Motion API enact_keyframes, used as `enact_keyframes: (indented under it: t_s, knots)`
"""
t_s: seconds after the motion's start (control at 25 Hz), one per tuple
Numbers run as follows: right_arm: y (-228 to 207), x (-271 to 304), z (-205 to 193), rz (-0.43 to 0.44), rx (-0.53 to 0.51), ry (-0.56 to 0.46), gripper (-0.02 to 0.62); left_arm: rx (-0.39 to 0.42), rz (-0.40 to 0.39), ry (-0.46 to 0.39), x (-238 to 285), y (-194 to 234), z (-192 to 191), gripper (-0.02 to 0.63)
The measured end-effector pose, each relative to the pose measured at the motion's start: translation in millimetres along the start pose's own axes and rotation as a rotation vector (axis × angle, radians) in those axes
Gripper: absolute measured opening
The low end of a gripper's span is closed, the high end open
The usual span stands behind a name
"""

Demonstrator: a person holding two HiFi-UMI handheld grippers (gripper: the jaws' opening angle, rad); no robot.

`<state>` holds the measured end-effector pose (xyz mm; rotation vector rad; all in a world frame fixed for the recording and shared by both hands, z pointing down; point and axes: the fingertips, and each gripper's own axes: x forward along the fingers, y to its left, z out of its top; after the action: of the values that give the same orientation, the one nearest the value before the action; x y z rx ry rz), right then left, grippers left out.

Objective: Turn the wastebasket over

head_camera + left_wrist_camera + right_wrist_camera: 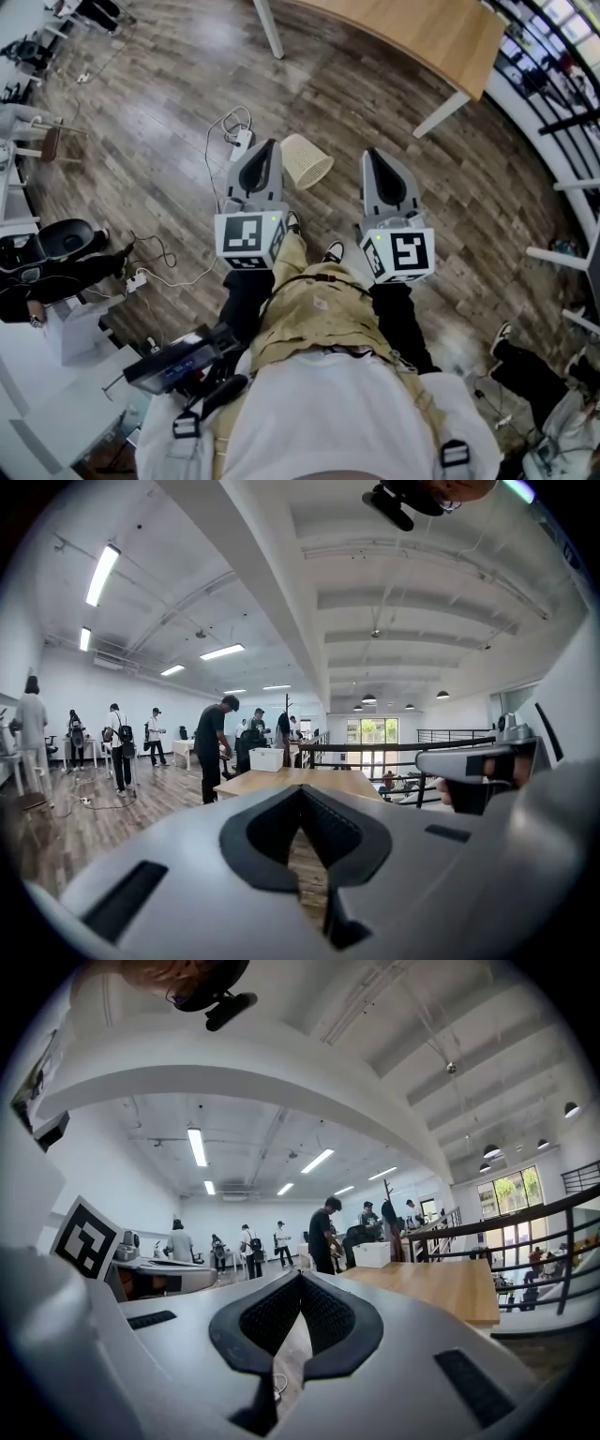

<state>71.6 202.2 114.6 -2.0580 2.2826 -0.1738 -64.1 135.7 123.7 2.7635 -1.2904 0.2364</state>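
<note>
Head view looks steeply down on the basket [307,159], which lies tipped on its side on the wooden floor [169,84], just ahead of the person's shoes [293,222]. It is pale cream, tapered from a narrower end to a wider one, with a fine lattice texture over its wall. Which end faces the person cannot be told for sure. It sits between the two grippers as seen from above, closer to the left gripper [271,143] than to the right gripper [371,153], and neither touches it. Both are held out in front of the person at about the same height, each with its marker cube nearest the body. Left gripper view shows the left gripper [302,789] with its jaws together at the tips and nothing between them, looking level across the room toward a table [291,782]. Right gripper view shows the right gripper [301,1274] closed in the same way and empty. The basket appears in neither gripper view. A white cable [225,127] loops on the floor just left of the basket, and the table [422,28] stands beyond it.
</note>
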Motion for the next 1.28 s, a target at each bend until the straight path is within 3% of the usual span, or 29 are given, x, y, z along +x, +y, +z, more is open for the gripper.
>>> enact_keyframes:
  t_s: [0.28, 0.48, 0.64, 1.04, 1.28]
  knots:
    - [5.1, 45.9, -6.5, -0.02, -0.043, 0.011, 0.021, -0.04, -0.03, -0.005, 37.9, 38.9, -9.2, 0.002]
    - [11.8, 99.3, 2.3, -0.023, -0.073, -0.008, 0.021, -0.044, -0.054, -0.026, 75.8, 78.4, 3.9, 0.002]
    - [24.5, 149.8, 1.0, 0.0, -0.068, 0.005, 0.021, -0.06, -0.069, 0.01, 97.0, 110.8, 0.0, 0.002]
    - [56.2, 233.6, -39.0, 0.041, -0.071, 0.136, 0.021, -0.122, -0.068, 0.085, 128.6, 183.4, -34.8, 0.002]
    - [50.0, 257.9, -94.7, 0.065, 0.007, 0.284, 0.021, -0.158, -0.045, 0.197, 160.8, 191.6, -85.6, 0.002]
